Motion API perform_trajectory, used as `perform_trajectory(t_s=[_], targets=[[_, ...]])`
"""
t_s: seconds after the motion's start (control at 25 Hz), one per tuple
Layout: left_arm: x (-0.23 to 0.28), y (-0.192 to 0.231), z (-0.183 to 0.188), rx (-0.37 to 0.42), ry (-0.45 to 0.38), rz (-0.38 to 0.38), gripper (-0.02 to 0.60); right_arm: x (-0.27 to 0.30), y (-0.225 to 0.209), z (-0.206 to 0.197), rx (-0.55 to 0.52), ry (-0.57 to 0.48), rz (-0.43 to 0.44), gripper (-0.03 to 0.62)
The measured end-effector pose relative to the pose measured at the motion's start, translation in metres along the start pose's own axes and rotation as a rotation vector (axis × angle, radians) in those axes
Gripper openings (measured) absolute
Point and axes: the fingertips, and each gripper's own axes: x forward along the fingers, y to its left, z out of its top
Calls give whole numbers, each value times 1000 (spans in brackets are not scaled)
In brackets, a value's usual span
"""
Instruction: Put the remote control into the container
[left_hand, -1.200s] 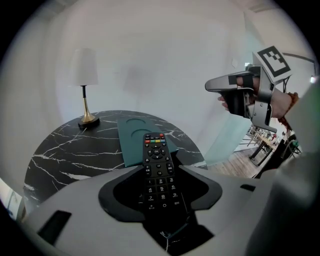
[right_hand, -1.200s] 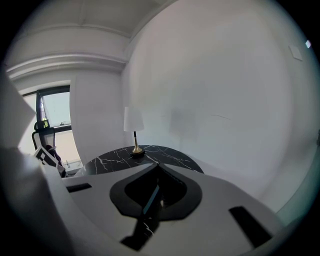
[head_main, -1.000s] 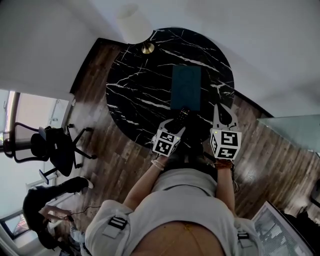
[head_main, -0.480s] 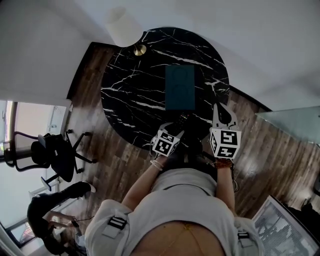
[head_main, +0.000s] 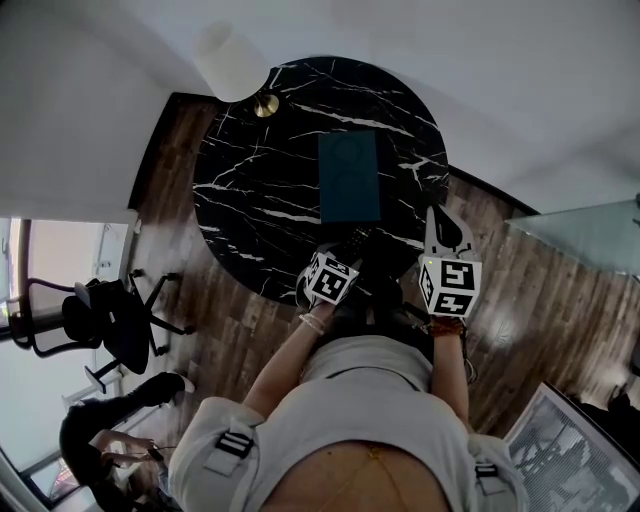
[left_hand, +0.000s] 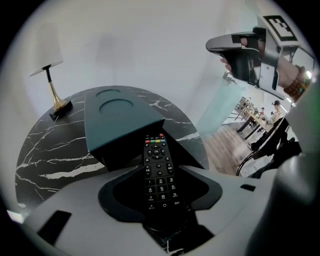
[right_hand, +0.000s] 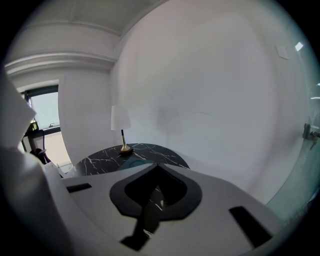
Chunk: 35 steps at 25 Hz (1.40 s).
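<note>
The left gripper's jaws stand apart astride the slim black remote control, which lies at the round black marble table's near edge, just short of the teal rectangular container, while the right gripper is pinched together empty, so a skewed squeeze could flick the remote floorward.

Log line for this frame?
phase: pre-grasp | left gripper: open, around remote control | remote control: on marble table, outside teal container | right gripper: shut, empty
</note>
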Motion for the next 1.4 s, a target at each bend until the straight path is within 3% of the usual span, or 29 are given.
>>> perform_trajectory(t_s=[0.6, 0.76, 1.4], targets=[[24, 6, -8, 54, 106, 31, 227, -7, -18, -8, 21, 9, -31, 11], [28, 5, -12, 109, 146, 46, 227, -8, -21, -9, 22, 8, -31, 11], [30, -7, -20, 179, 203, 5, 232, -9, -20, -11, 17, 3, -6, 11]])
